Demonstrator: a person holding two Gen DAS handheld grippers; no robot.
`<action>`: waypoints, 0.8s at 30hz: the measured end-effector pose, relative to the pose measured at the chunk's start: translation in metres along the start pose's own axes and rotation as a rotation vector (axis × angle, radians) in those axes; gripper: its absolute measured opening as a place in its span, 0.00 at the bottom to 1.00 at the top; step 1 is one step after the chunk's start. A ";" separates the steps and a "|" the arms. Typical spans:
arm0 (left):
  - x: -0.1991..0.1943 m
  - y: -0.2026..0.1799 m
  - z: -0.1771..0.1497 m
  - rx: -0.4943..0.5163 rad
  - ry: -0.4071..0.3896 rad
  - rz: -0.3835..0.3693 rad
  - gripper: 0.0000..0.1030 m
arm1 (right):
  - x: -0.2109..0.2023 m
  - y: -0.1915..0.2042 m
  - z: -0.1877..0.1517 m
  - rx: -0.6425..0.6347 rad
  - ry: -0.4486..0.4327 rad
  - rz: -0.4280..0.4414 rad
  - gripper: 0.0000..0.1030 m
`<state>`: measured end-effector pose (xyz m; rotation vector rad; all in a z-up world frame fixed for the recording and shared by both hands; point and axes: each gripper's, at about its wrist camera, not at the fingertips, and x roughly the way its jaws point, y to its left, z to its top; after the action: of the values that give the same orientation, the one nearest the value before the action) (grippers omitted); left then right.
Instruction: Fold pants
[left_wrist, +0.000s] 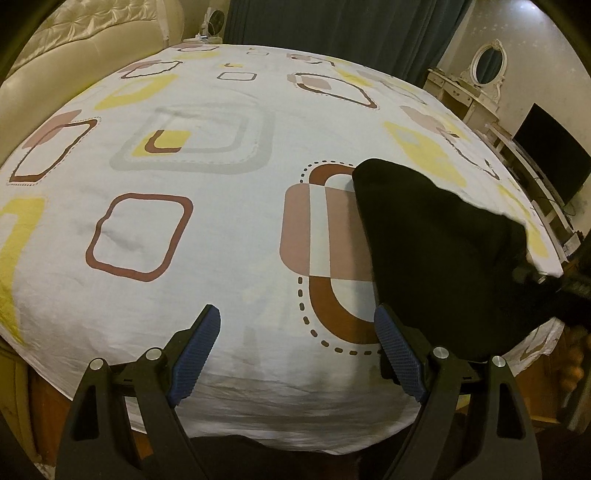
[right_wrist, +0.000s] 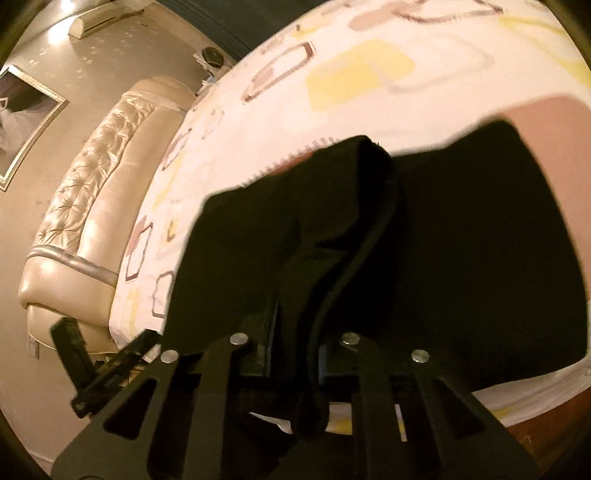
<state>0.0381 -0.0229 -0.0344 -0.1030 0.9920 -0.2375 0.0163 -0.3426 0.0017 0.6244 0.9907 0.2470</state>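
One pair of black pants (left_wrist: 443, 258) is in play, and two hand-held grippers. In the left wrist view the pants sit in the right half of the frame, a dark mass draped over the bed sheet (left_wrist: 221, 258) and rising toward the right edge, where the cloth is lifted off the sheet. The left hand-held gripper (left_wrist: 297, 332) fills the bottom of that frame with its two blue-padded fingers (left_wrist: 195, 354) spread wide apart, nothing between them, hovering over bare sheet just left of the pants. In the right wrist view the right hand-held gripper (right_wrist: 295, 354) is at bottom centre, its two jaws drawn together and clamped on a fold of the pants (right_wrist: 461, 258), which bunch upward from the grip and spread across the centre and right of the frame. The one sheet is white, printed with brown, yellow and grey rounded squares. One padded cream headboard (right_wrist: 99, 206) runs down the left of the right view, and one oval mirror (left_wrist: 488, 66) stands at upper right of the left view.
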 end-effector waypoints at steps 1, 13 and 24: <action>0.001 0.000 0.000 0.000 0.001 0.001 0.82 | -0.006 0.005 0.002 -0.010 -0.012 0.004 0.13; -0.001 -0.002 -0.003 0.004 0.000 -0.036 0.82 | -0.086 -0.001 0.036 -0.031 -0.155 0.018 0.12; -0.002 -0.008 -0.005 0.008 0.003 -0.061 0.82 | -0.058 -0.095 0.016 0.115 -0.094 -0.050 0.12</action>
<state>0.0318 -0.0297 -0.0342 -0.1254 0.9915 -0.2975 -0.0096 -0.4518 -0.0083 0.7087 0.9329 0.1158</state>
